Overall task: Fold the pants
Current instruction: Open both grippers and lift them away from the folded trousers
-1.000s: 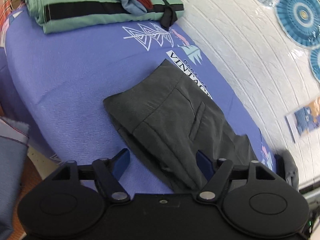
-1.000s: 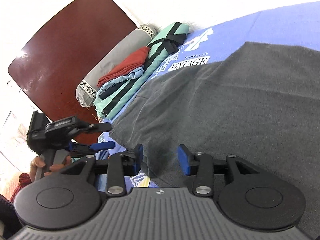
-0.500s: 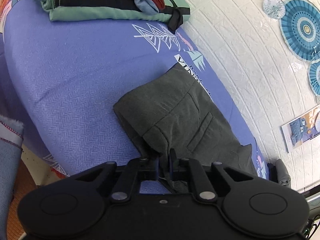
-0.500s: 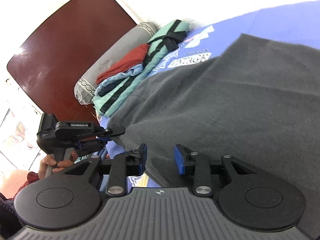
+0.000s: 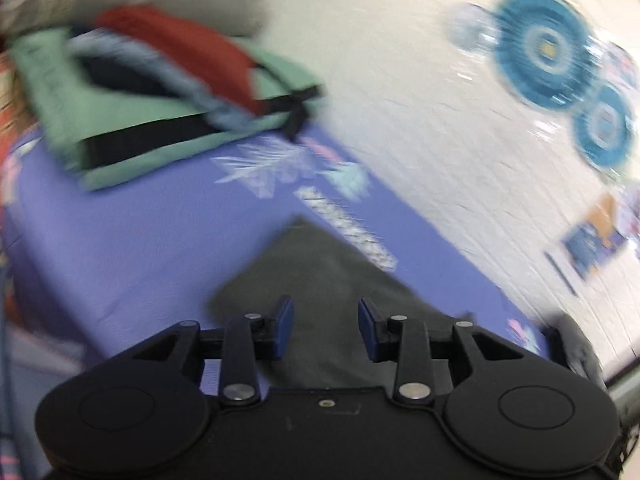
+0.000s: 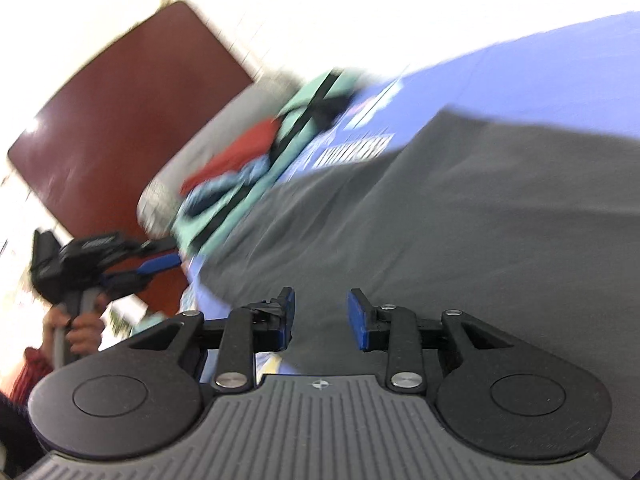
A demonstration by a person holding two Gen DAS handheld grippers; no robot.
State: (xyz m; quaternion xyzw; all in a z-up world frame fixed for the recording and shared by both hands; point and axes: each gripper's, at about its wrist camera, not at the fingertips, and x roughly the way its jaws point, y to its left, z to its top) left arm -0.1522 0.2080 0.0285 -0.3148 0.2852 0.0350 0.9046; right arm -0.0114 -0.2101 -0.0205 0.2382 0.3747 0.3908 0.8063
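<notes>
Dark grey pants (image 5: 320, 280) lie folded on a purple-blue bed sheet (image 5: 132, 236). They also fill the right wrist view (image 6: 460, 220). My left gripper (image 5: 325, 328) is open and empty, its blue pads just over the near end of the pants. My right gripper (image 6: 320, 316) is open and empty, low over the near edge of the pants. The left gripper also shows in the right wrist view (image 6: 156, 266), held off the bed's side with its pads apart. Both views are blurred by motion.
A stack of folded clothes (image 5: 160, 96), green, red and light blue, sits at the head of the bed, by a grey pillow (image 6: 188, 160) and a brown headboard (image 6: 116, 120). A white brick wall (image 5: 420, 120) with blue fan decorations (image 5: 540, 52) runs along the far side.
My left gripper was shut on the pants' edge half a second ago; it has opened and pulled back. My right gripper has opened a little wider. Both cameras are moving.
</notes>
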